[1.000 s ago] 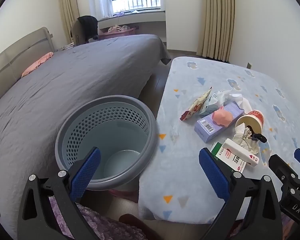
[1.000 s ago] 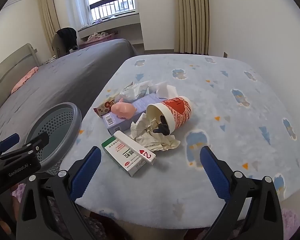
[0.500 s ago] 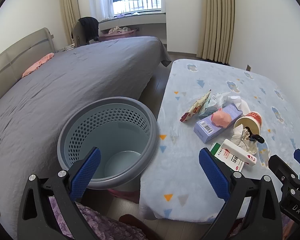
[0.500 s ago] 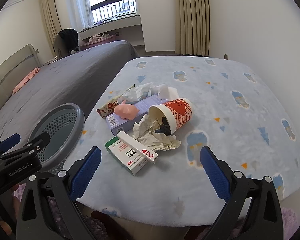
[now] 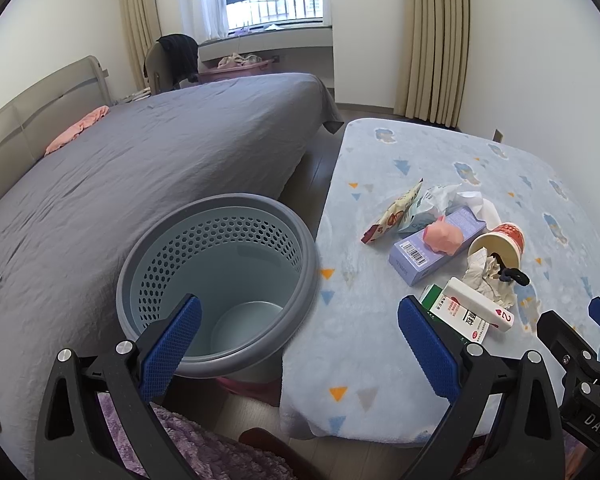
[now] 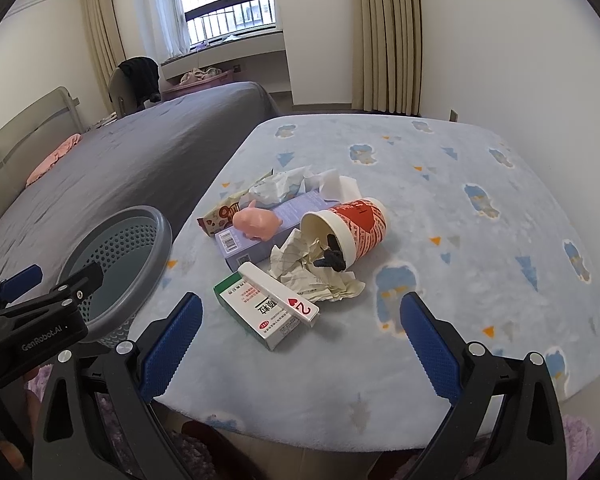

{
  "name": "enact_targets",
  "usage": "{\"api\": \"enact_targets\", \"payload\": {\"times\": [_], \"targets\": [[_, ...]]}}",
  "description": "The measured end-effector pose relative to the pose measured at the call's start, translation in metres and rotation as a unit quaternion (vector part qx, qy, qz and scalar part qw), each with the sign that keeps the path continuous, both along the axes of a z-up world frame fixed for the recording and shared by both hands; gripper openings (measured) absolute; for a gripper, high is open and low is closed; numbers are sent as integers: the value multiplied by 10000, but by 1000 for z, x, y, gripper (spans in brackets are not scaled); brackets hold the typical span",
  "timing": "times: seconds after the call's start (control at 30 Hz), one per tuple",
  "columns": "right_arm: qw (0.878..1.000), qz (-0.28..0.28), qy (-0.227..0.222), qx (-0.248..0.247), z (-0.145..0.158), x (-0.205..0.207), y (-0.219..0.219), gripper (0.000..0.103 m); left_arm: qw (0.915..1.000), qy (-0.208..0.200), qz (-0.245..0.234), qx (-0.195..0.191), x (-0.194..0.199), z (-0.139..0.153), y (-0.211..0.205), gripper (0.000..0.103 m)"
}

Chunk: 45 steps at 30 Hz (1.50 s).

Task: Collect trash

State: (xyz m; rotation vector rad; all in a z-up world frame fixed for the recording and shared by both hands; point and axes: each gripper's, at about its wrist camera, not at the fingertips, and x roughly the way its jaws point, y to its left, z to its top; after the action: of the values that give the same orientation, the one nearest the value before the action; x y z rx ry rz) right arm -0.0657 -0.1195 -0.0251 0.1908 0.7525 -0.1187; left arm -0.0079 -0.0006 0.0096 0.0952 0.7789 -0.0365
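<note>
While both my left gripper [image 5: 298, 340] and right gripper [image 6: 298, 336] gape with nothing held, crumpled paper [image 6: 314, 276], a tipped cup [image 6: 350, 228] and boxes litter the fuzzy table [image 6: 480, 280] beside the perforated round bin [image 5: 220, 256].

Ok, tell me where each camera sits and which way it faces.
Left wrist: on the left tool, open, looking at the basket and table edge; the right tool's tip shows at right.
Right wrist: on the right tool, open, facing the table's trash.
Shared: medicine box, paper cup.
</note>
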Motion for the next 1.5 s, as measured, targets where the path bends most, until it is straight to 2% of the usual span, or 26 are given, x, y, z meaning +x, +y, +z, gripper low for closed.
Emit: {"api": "enact_targets", "payload": {"times": [1.5], "targets": [[10000,43,-35,-8,1,0,2,95,10000,1,-3,12,-1,2,3,97]]}}
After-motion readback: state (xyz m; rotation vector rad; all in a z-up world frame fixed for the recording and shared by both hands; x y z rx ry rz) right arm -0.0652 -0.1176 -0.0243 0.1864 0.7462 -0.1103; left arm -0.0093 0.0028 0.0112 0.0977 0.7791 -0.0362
